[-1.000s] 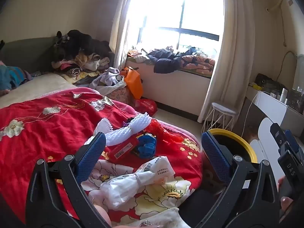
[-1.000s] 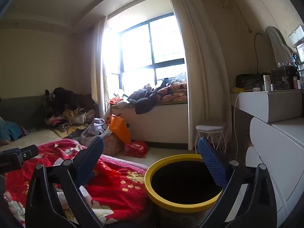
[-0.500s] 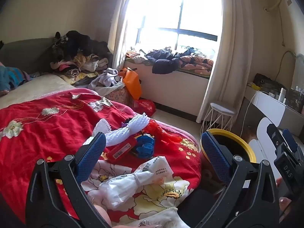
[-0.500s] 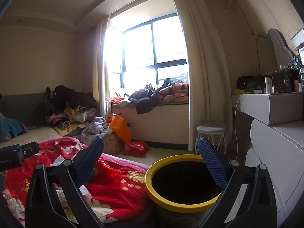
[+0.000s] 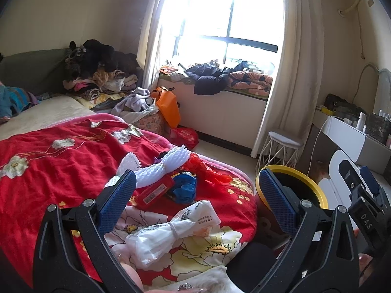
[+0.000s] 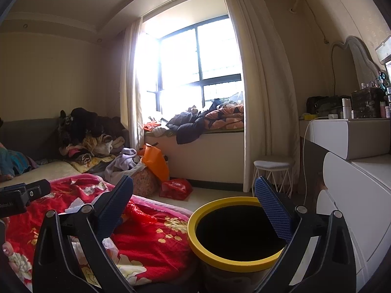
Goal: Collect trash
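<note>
Crinkly clear plastic wrapper (image 5: pixel 171 232) lies on flowered red quilt (image 5: pixel 61 171), tongs empty.

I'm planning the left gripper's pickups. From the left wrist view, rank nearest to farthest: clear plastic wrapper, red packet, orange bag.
1. Clear plastic wrapper: on the bedspread, just ahead between the open jaws.
2. Red packet: farther up the bed, left of centre.
3. Orange bag: beyond the bed, below the window seat.
</note>
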`<state>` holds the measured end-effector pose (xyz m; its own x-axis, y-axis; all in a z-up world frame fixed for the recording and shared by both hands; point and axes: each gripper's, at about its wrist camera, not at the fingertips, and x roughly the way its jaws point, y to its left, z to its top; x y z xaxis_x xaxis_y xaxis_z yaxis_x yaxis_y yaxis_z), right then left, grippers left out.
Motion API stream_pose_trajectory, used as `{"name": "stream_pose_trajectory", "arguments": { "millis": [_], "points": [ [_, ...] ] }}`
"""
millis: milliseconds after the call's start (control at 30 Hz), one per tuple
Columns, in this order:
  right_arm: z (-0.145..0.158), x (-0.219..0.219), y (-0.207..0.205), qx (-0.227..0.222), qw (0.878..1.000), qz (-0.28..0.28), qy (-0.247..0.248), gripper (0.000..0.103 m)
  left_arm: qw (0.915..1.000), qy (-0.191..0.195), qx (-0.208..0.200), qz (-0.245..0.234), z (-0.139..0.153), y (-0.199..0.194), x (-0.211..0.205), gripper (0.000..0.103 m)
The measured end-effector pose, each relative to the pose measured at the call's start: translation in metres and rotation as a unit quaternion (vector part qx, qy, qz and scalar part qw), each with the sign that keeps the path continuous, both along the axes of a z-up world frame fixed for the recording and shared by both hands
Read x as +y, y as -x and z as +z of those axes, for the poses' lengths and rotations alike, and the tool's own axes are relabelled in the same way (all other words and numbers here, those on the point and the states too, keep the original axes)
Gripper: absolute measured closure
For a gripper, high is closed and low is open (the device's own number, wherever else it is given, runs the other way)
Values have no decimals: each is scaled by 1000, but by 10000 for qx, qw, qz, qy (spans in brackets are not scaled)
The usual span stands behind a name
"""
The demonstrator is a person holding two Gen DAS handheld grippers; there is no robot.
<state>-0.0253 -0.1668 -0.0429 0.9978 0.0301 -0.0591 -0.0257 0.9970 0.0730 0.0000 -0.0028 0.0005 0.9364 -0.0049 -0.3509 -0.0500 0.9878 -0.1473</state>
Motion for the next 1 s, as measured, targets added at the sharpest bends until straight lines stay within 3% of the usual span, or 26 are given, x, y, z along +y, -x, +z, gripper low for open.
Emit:
{"name": "stream_pose_trajectory", "arguments": {
  "millis": [1000],
  "points": [
    [-3, 2, -2, 40, 10000, 6, -34, 6, 10000, 1, -7, -18, 4, 3, -8, 10]
  ]
}}
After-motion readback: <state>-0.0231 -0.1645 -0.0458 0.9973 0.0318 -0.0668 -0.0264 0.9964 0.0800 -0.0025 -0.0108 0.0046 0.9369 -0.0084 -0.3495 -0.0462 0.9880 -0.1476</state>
